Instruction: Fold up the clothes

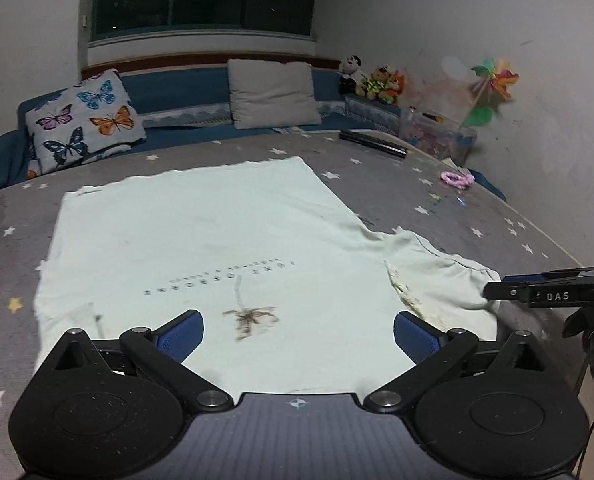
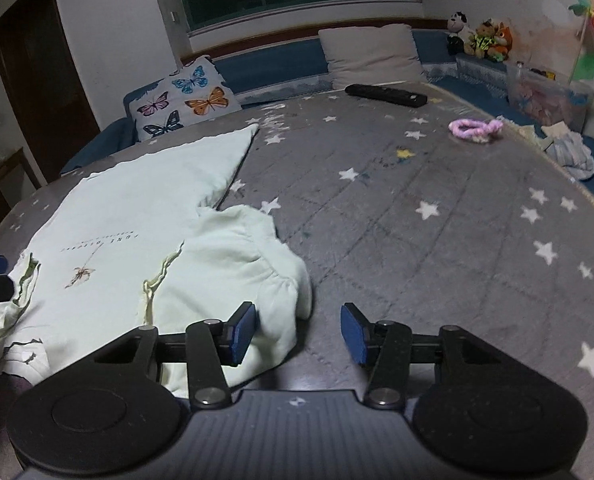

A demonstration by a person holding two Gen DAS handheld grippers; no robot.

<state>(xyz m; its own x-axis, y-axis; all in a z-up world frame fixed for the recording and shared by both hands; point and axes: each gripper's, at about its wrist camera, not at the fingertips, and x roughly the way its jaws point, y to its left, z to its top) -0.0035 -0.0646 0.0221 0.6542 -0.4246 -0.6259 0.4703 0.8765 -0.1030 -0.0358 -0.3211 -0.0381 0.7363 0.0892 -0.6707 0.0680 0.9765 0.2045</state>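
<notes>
A pale green T-shirt point(image 1: 201, 240) is spread on a star-patterned bed point(image 2: 437, 220); both the left gripper point(image 1: 299, 334) and the right gripper point(image 2: 300, 330) are held released, sleeve point(image 2: 233, 264) at ten o'clock.

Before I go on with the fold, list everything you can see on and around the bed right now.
T-shirt: 1, pale green, spread on the bed, palm print up, right sleeve bunched.
Bedsheet: 1, grey with stars.
Butterfly pillow: 1, white, far left.
Plain pillow: 1, beige, at the headboard.
Remote control: 1, black, far side of bed.
Fluffy loop: 1, pink, right of the remote.
Stuffed toys: several, mixed colours, far right corner.
Pinwheel: 1, multicolour, by the right wall.
Clear box: 1, below the pinwheel.
Left gripper: fingers open, over the shirt's near edge.
Right gripper: fingers open, at the bunched sleeve.
</notes>
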